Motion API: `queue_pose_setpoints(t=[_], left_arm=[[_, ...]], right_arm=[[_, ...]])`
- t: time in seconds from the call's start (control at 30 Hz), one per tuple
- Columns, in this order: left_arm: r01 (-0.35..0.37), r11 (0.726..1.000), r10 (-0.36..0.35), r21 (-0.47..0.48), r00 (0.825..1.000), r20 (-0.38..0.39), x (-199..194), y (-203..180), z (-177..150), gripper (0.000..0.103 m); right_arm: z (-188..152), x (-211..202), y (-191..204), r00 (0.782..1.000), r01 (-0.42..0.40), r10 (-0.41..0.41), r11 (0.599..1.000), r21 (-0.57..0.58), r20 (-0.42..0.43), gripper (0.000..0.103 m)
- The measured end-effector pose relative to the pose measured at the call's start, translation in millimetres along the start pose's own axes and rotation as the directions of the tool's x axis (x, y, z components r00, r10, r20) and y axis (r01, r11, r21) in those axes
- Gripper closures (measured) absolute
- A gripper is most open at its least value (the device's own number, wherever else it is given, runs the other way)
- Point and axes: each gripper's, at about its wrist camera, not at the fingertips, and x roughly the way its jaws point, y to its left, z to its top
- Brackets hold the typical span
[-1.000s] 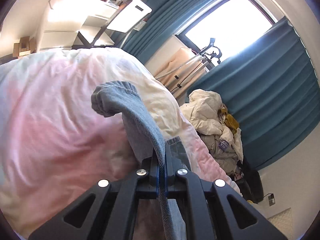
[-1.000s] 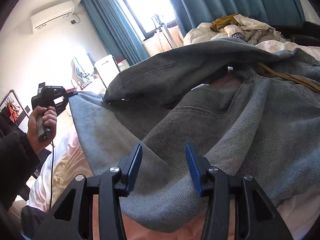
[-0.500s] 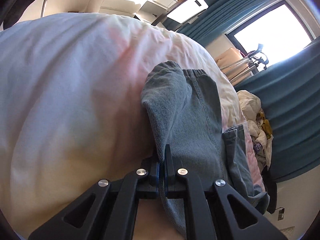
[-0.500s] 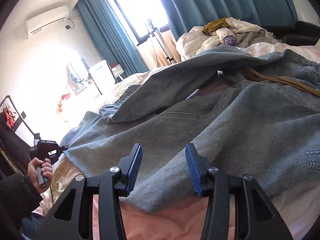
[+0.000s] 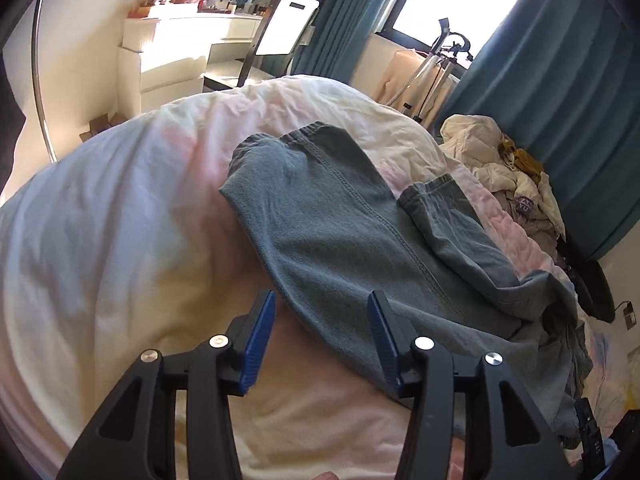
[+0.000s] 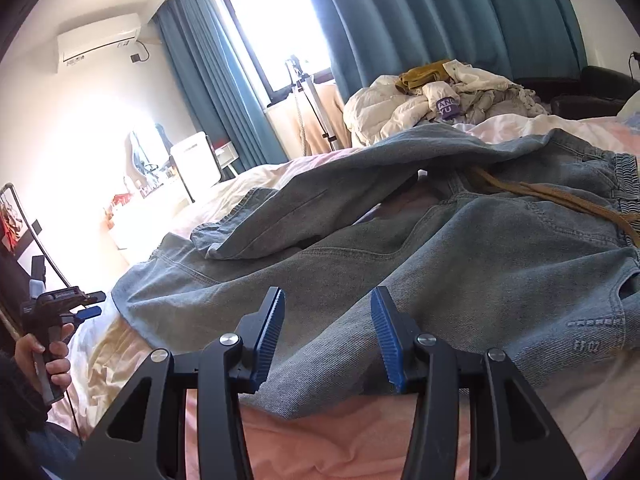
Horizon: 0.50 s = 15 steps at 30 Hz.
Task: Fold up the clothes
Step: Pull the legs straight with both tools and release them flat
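Note:
A pair of grey-blue jeans (image 6: pixel 460 264) lies spread on the pink and white duvet (image 6: pixel 340 440), one leg folded over the other, with a brown cord near the waistband. In the left wrist view the jeans' leg end (image 5: pixel 340 232) lies flat on the duvet (image 5: pixel 120 220). My left gripper (image 5: pixel 322 340) is open and empty, just short of the leg's near edge; it also shows in the right wrist view (image 6: pixel 86 306), held in a hand at the bed's left edge. My right gripper (image 6: pixel 328 336) is open and empty, low over the jeans' near edge.
A heap of pale clothes (image 6: pixel 436 100) lies at the far side of the bed in front of teal curtains (image 6: pixel 440 12). A white desk and chair (image 5: pixel 224 48) stand beyond the bed. A black chair (image 5: pixel 596 288) is to the right.
My left gripper, shut on the jeans leg before, has lowered it onto the duvet and opened. The leg now lies flat. My right gripper stayed open.

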Motion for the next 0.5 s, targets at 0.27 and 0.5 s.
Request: queue_pose_setpoints(t=[0.27, 0.5], left_arm=[[0.077, 0.976, -0.077, 0.205, 0.997, -0.009, -29, -81, -26, 0.053], [0.162, 0.934, -0.162, 0.318, 0.986, -0.026, -35, -150, -51, 0.053]], right_arm=[[3, -37, -23, 0.996, 0.065, -0.069, 0.995, 0.07, 0.05, 0.058], [4, -51, -46, 0.986, 0.148, -0.155, 0.981, 0.129, 0.053, 0.058]])
